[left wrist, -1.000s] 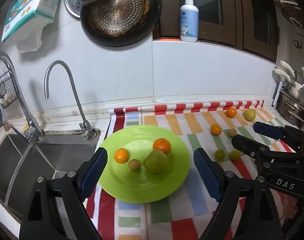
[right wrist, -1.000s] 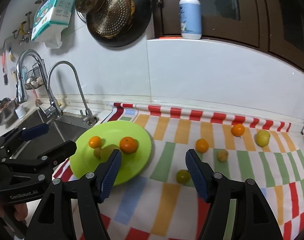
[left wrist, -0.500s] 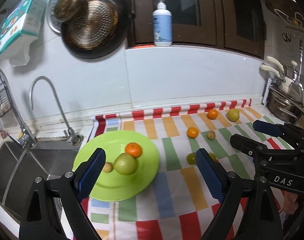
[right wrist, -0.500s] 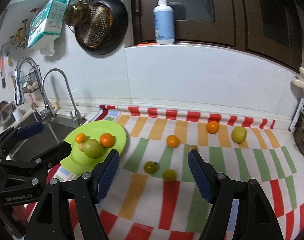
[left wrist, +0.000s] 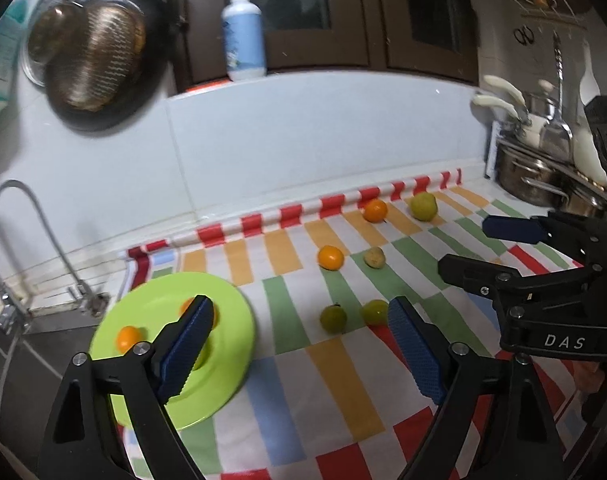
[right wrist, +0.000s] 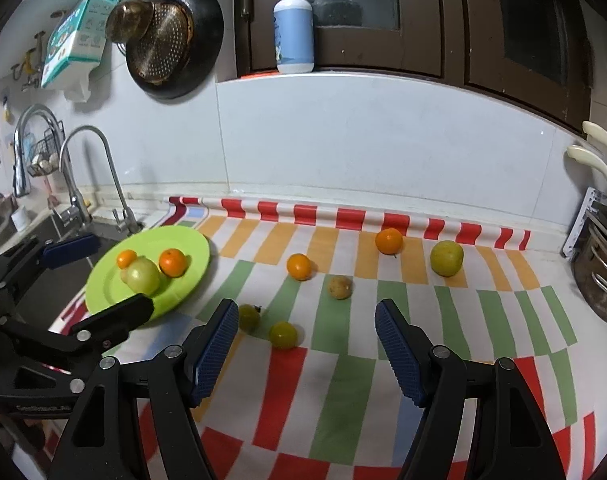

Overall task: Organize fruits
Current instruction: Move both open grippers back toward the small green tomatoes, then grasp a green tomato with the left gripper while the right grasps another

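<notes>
Fruits (right wrist: 299, 267) round, without long axis

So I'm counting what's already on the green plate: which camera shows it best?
The right wrist view: the green plate lies unobstructed, with two oranges and a green fruit on it. In the left wrist view the left gripper's finger covers part of it.

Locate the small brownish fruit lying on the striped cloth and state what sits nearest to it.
In the right wrist view the brownish fruit lies mid-cloth, apart from everything, just right of and nearer the camera than the closest orange.
</notes>
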Available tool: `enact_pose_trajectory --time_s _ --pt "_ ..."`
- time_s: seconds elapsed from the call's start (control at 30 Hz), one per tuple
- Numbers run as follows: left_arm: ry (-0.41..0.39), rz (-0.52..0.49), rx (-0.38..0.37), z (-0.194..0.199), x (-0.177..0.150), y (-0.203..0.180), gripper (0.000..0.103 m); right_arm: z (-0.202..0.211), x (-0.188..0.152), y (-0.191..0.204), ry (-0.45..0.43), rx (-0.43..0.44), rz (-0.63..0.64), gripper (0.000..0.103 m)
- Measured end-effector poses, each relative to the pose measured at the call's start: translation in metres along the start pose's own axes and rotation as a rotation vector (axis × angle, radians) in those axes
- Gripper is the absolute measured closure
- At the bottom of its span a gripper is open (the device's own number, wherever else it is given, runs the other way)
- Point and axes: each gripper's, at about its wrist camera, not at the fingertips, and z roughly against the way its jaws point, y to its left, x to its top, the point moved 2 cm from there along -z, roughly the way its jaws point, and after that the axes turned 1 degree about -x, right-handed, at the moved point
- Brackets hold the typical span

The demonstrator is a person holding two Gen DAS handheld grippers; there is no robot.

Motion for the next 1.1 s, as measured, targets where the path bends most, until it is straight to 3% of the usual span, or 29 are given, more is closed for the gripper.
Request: enact_pose_trajectory --time_s 0.3,0.63,1.1 --pt "0.086 -0.065 -0.069 -0.053 -0.014 0.001 0.039 -0.045 -0.015 0.003 0.095 0.019 0.072 0.035" --pt "0.163 -0.101 -0.167 -0.096 -0.024 -0.003 0.052 -0.094 -0.028 0.006 0.211 0.100 0.086 0.056" --pt "0.239 -0.063 -0.245 -0.128 -0.022 -0.005 0.068 -0.123 -0.031 0.000 0.266 0.179 0.049 0.068"
